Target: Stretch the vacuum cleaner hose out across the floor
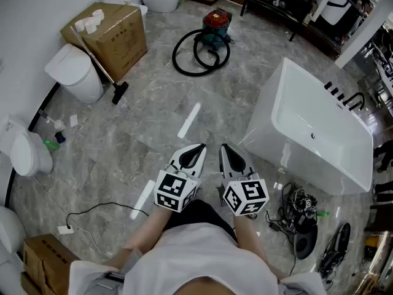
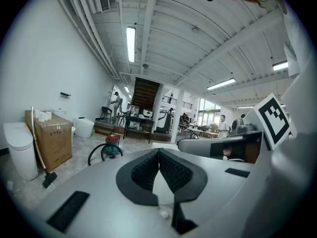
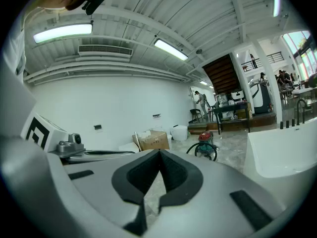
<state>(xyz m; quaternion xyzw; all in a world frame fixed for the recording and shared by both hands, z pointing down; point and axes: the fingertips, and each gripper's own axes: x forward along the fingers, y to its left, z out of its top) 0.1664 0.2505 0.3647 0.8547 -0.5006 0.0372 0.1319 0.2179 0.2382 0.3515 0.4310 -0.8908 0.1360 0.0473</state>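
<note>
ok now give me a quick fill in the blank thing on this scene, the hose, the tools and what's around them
1. The vacuum cleaner hose lies ____ on the floor beside the vacuum cleaner, not stretched out.
2. The left tool and the right tool are both ____, with nothing held.
3. The white bathtub stands on the person's ____ side.
Missing words: coiled; shut; right

Hose (image 1: 174, 59) lies before the vacuum cleaner (image 1: 217, 22), left of bathtub (image 1: 265, 139).

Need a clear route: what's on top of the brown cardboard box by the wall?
A few white rolls sit at the far-left corner of the brown cardboard box; the rest of its top looks bare. It is shut; contents hidden.
</note>
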